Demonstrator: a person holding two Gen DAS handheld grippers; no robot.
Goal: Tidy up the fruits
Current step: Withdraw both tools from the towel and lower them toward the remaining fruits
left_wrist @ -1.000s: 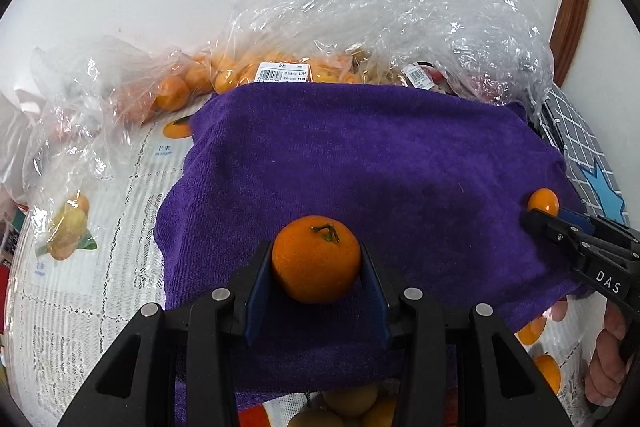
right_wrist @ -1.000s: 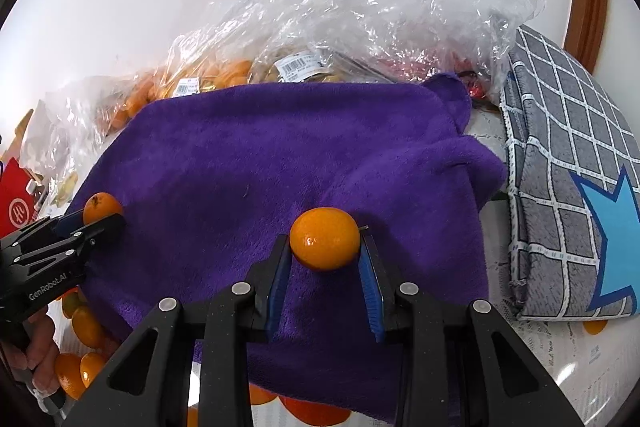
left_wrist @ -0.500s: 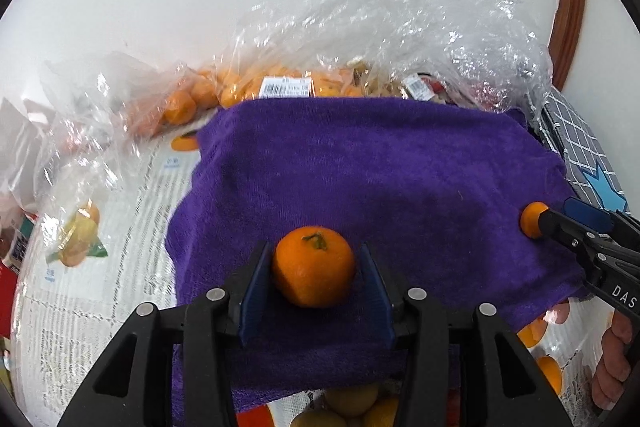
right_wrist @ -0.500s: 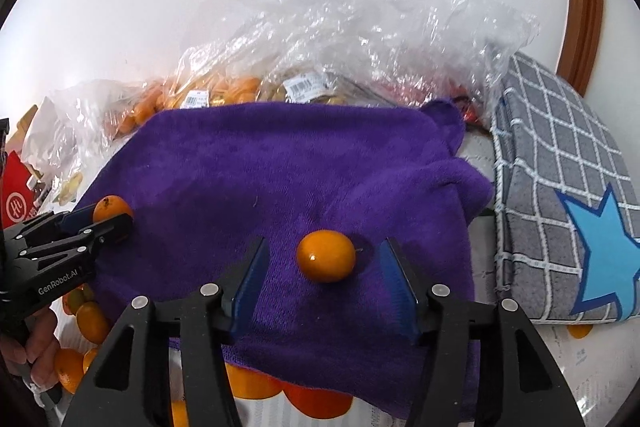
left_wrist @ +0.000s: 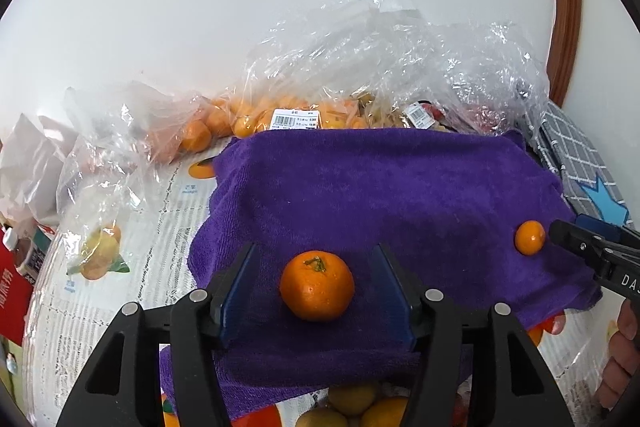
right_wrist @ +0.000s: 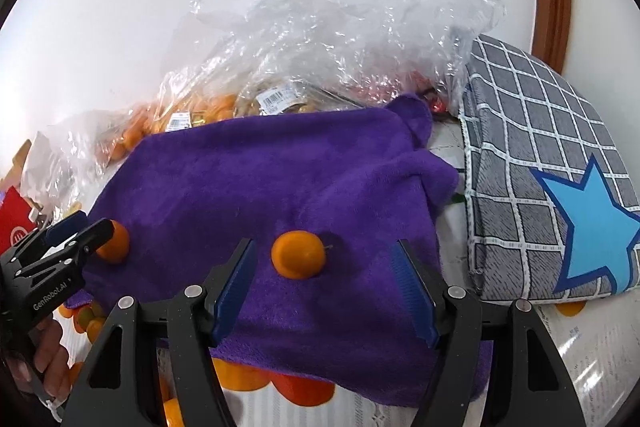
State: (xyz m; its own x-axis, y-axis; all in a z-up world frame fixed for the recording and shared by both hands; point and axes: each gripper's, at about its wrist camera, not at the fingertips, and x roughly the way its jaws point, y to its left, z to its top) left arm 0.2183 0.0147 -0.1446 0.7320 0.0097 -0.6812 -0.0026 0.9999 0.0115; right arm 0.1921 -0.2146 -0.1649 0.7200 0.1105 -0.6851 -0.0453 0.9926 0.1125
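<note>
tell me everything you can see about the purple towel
The purple towel is a deep violet, plush, fuzzy cloth, spread flat but rumpled, with its far right corner bunched upward. It lies on a printed table cover, its back edge against clear plastic bags of fruit, a grey checked cloth at its right. Two small oranges rest on it, one between the left gripper's open jaws, another between the right's. Its front edge hides more fruit.
</note>
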